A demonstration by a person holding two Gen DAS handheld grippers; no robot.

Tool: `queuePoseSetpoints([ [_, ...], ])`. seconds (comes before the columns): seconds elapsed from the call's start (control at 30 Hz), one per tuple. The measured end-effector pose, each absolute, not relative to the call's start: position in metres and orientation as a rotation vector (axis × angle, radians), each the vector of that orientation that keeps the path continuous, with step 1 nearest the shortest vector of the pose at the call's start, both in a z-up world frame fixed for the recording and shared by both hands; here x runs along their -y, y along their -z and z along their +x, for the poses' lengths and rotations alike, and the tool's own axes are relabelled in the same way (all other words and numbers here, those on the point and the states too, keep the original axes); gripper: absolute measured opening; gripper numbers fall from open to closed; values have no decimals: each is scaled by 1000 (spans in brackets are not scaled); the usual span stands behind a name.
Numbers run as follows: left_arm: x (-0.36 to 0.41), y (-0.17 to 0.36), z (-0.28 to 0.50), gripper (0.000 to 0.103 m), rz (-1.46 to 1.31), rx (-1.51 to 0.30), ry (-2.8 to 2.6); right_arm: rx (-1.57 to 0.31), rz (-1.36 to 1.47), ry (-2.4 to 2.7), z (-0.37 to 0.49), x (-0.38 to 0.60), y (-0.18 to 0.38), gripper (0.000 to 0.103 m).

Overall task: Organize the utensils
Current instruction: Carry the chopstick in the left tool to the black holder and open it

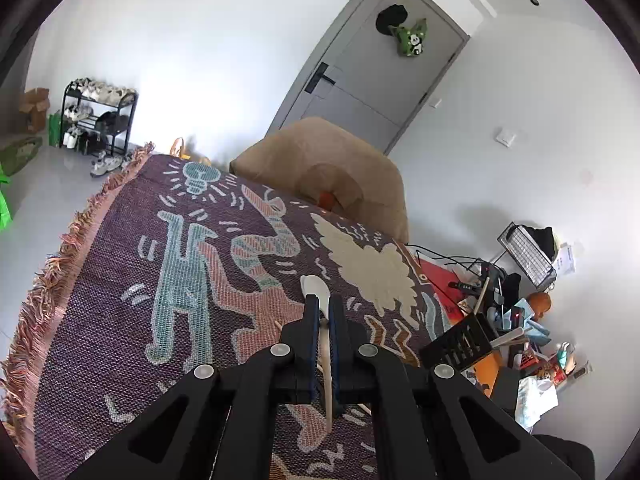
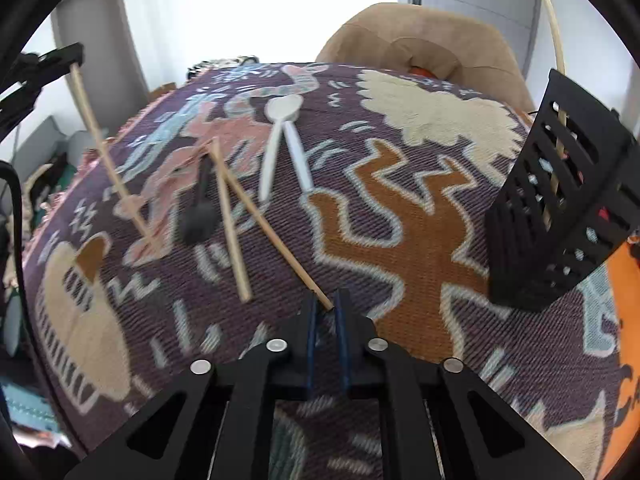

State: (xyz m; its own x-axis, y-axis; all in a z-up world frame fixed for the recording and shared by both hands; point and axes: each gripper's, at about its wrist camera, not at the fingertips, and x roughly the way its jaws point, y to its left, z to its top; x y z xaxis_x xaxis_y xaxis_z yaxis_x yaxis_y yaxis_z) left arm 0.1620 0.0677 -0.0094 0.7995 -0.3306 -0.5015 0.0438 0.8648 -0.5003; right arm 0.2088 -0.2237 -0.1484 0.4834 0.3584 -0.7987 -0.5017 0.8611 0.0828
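Note:
My left gripper (image 1: 323,312) is shut on a cream wooden utensil handle (image 1: 329,376) and holds it above the patterned cloth; the right wrist view shows that gripper (image 2: 60,56) at the upper left with the utensil (image 2: 108,160) slanting down from it. A white spoon (image 1: 314,286) lies on the cloth beyond the left fingers. My right gripper (image 2: 325,308) is open, with the near end of a wooden chopstick (image 2: 276,240) between its fingertips. A second chopstick (image 2: 230,220), two white spoons (image 2: 280,132) and a black utensil (image 2: 200,208) lie on the cloth. A black slotted holder (image 2: 560,200) stands at the right with a stick in it.
The patterned cloth (image 2: 400,240) covers the table, fringed at its left edge (image 1: 60,248). A tan chair (image 2: 432,40) stands behind the table. Clutter lies on the floor at the right (image 1: 520,320). A grey door (image 1: 360,80) and a shoe rack (image 1: 96,116) stand at the back.

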Motion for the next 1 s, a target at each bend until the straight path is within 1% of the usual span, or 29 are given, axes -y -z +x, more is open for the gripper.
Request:
queuePoseSetpoints([
  [0.13, -62, 1, 156, 4, -471, -602, 217, -910, -97, -571, 198, 236, 143, 7],
  [0.33, -54, -12, 147, 4, -451, -574, 233, -828, -12, -596, 181, 254, 107, 6],
  [0.6, -41, -33, 140, 4, -410, -527, 259, -654, 61, -606, 159, 272, 34, 6],
  [1.0, -4, -80, 138, 4, -345, -441, 333, -445, 28, -521, 138, 296, -65, 6],
])
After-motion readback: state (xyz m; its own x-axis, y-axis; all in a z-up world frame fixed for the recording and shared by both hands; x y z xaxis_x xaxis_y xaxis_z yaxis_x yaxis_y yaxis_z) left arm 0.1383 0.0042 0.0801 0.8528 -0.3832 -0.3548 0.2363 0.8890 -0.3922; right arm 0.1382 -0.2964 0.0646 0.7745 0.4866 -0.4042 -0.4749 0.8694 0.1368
